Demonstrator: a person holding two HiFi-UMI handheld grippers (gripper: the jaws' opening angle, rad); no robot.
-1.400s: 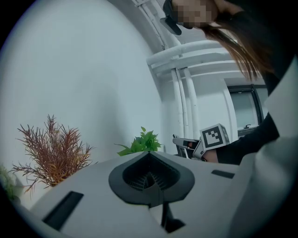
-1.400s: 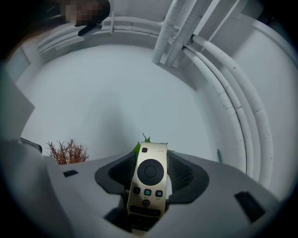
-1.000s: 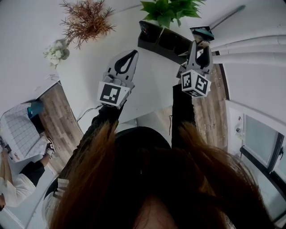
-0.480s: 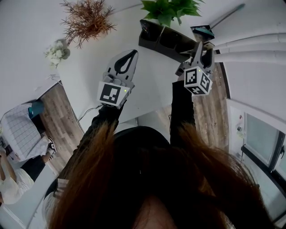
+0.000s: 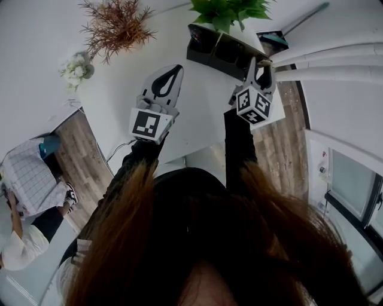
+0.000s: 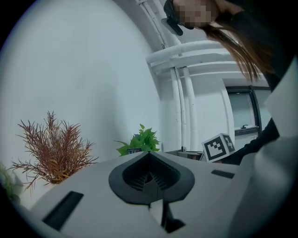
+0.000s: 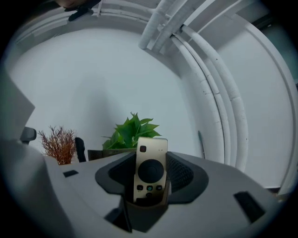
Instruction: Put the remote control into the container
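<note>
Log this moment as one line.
step: remote to container | left gripper: shut, empty | right gripper: shut on remote, by container | status: not yet in

The right gripper (image 5: 259,64), gripping the remote control (image 7: 150,172), has dropped closer to the container (image 5: 209,58).

Located container (image 5: 220,51) far right on table (image 5: 197,122), green plant (image 5: 227,12) behind it, dried plant (image 5: 116,27) at far left. Held remote control (image 7: 150,169) between right gripper's (image 5: 261,62) jaws by container's right end, left gripper (image 5: 177,69) leftward.
</note>
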